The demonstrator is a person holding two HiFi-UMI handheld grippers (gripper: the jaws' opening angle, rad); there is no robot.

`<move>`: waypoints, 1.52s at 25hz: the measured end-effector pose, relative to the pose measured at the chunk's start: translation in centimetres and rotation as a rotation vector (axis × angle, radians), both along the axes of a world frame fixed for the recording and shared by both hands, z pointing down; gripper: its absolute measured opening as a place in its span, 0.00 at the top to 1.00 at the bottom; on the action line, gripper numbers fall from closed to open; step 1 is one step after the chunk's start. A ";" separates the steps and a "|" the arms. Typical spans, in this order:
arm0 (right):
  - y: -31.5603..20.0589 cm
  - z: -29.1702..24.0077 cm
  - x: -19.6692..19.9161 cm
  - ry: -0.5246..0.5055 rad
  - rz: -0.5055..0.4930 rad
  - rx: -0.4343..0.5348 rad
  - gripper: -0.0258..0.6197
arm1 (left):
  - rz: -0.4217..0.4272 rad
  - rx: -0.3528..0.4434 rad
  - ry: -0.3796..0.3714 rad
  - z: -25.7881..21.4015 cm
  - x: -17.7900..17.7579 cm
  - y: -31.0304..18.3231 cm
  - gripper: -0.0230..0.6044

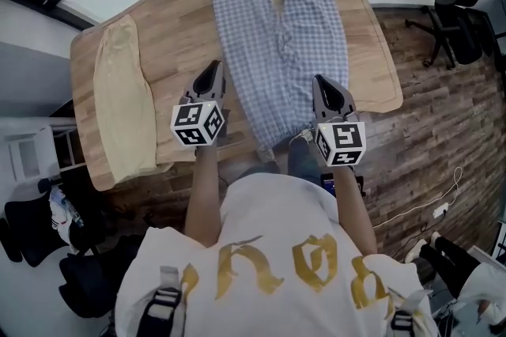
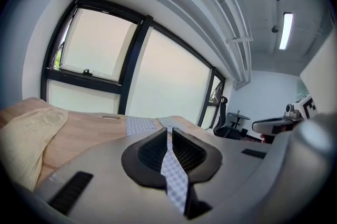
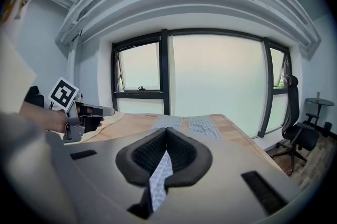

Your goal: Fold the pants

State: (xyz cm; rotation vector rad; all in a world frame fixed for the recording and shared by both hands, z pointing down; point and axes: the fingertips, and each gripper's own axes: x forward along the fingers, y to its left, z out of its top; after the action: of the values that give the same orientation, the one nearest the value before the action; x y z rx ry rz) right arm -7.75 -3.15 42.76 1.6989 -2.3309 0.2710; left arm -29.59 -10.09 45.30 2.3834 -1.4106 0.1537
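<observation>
Blue-and-white checked pants (image 1: 277, 35) lie lengthwise on the wooden table (image 1: 178, 31), legs toward the far edge, the gathered end hanging over the near edge. My left gripper (image 1: 213, 73) sits at the pants' left side and my right gripper (image 1: 321, 82) at their right side. In the left gripper view the left gripper (image 2: 168, 131) is shut on a strip of checked fabric (image 2: 174, 178). In the right gripper view the right gripper (image 3: 166, 131) likewise pinches a strip of the pants (image 3: 159, 180).
A folded pale yellow cloth (image 1: 122, 102) lies along the table's left end. A black office chair (image 1: 462, 7) stands on the wood-pattern floor to the right. Windows run behind the table's far edge. The person stands against the near edge.
</observation>
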 end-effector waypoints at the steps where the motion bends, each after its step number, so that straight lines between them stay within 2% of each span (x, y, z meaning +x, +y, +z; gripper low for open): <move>1: 0.1 0.2 -0.2 -0.005 -0.003 -0.006 0.93 | -0.001 -0.004 0.003 0.0 -0.1 -0.1 0.87; 6: 0.5 1.8 -1.9 -0.031 -0.039 -0.050 0.92 | 0.027 -0.046 -0.022 1.1 -0.4 -0.6 0.87; 13: 1.6 4.4 -5.6 -0.036 -0.140 -0.114 0.92 | 0.033 -0.112 -0.060 3.8 -1.2 -1.8 0.87; 19: 2.7 7.2 -8.6 -0.026 -0.220 -0.169 0.92 | 0.037 -0.195 -0.037 7.1 -1.5 -1.6 0.87; 21: 3.2 8.4 -9.6 -0.037 -0.250 -0.205 0.91 | 0.042 -0.232 -0.022 8.4 -1.4 -1.6 0.87; 23: 4.0 9.7 -10.6 -0.050 -0.284 -0.254 0.83 | 0.044 -0.255 -0.016 9.5 -1.1 -1.6 0.87; 29: 6.2 13.8 -12.8 -0.056 -0.360 -0.386 0.74 | 0.090 -0.292 -0.094 12.2 0.3 -1.6 0.86; 34: 7.5 17.1 -14.0 -0.025 -0.426 -0.505 0.72 | 0.143 -0.383 -0.117 14.9 0.9 -1.5 0.77; 38: 9.0 19.2 -15.0 -0.006 -0.487 -0.588 0.68 | 0.146 -0.434 -0.143 16.9 0.7 -2.2 0.75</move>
State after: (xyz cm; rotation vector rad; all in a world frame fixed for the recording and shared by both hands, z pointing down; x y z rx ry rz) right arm -22.80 5.83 61.94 0.8360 -2.2642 0.7645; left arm -28.86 -12.28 62.18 2.1383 -1.1196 0.6133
